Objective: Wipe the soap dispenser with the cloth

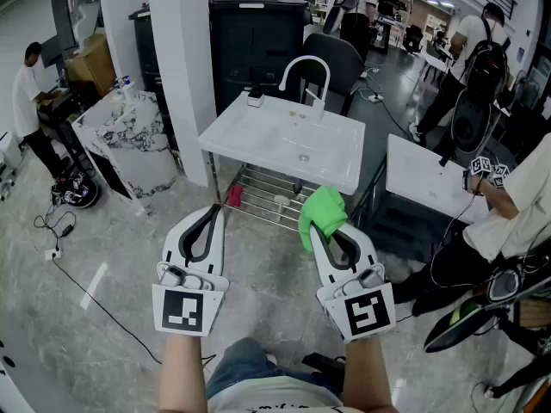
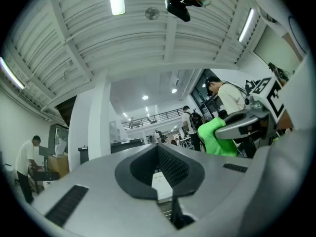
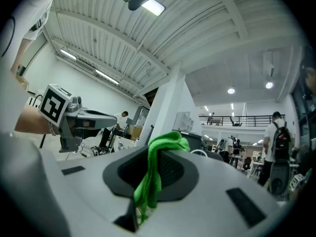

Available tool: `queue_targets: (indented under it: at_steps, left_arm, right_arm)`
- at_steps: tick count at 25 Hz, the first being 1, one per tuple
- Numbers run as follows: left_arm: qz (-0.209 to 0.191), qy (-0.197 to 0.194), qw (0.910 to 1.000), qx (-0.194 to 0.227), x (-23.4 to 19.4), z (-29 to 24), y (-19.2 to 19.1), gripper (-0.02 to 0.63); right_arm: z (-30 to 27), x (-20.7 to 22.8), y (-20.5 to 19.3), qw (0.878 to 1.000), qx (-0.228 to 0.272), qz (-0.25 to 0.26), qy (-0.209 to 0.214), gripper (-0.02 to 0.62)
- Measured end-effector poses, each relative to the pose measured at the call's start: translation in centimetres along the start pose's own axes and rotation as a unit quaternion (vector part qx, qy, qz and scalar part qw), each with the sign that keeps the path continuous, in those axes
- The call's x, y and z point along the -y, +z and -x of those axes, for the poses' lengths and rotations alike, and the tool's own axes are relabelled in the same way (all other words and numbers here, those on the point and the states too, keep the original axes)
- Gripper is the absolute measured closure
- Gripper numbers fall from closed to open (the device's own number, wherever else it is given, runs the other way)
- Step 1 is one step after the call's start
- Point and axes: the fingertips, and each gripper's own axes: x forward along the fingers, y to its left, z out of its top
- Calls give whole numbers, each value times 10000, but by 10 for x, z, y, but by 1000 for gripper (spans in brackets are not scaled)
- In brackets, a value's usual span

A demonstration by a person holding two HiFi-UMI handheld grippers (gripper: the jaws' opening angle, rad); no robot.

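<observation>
A white sink [image 1: 258, 140] on a metal stand is ahead of me, with a white arched faucet [image 1: 306, 69]. A small dark-and-white soap dispenser [image 1: 255, 100] sits at the sink's back left corner. My right gripper [image 1: 318, 224] is shut on a bright green cloth [image 1: 323, 212], which bunches over its tips just short of the sink's front edge. In the right gripper view the cloth [image 3: 157, 167] hangs between the jaws. My left gripper [image 1: 213, 212] is shut and holds nothing, level with the right one; its closed jaws [image 2: 158, 148] point slightly upward.
A marble-patterned slab [image 1: 133, 140] leans at the left and a white table [image 1: 426, 183] stands at the right. A dark cabinet [image 1: 258, 41] and a chair [image 1: 340, 63] are behind the sink. Cables [image 1: 69, 248] lie on the floor. Several people stand around; one [image 1: 508, 222] is close at the right.
</observation>
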Motion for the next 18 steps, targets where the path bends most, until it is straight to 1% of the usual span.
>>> queue_targets:
  at_steps: [4, 11, 15, 18]
  left_arm:
    - [37, 103, 9999, -40, -1, -3, -5, 592]
    - [61, 50, 9998, -176, 0, -21, -24, 592]
    - [221, 76, 9996, -187, -13, -46, -41, 592]
    - [321, 76, 9992, -213, -26, -75, -63, 592]
  right_arm:
    - [-3, 1, -7, 10000, -48, -11, 46, 550]
    - [-15, 9, -27, 9998, -60, -177, 43, 551]
    - [-37, 17, -40, 9998, -82, -155, 108, 549]
    - [-64, 30, -56, 9997, -138, -159, 110, 549]
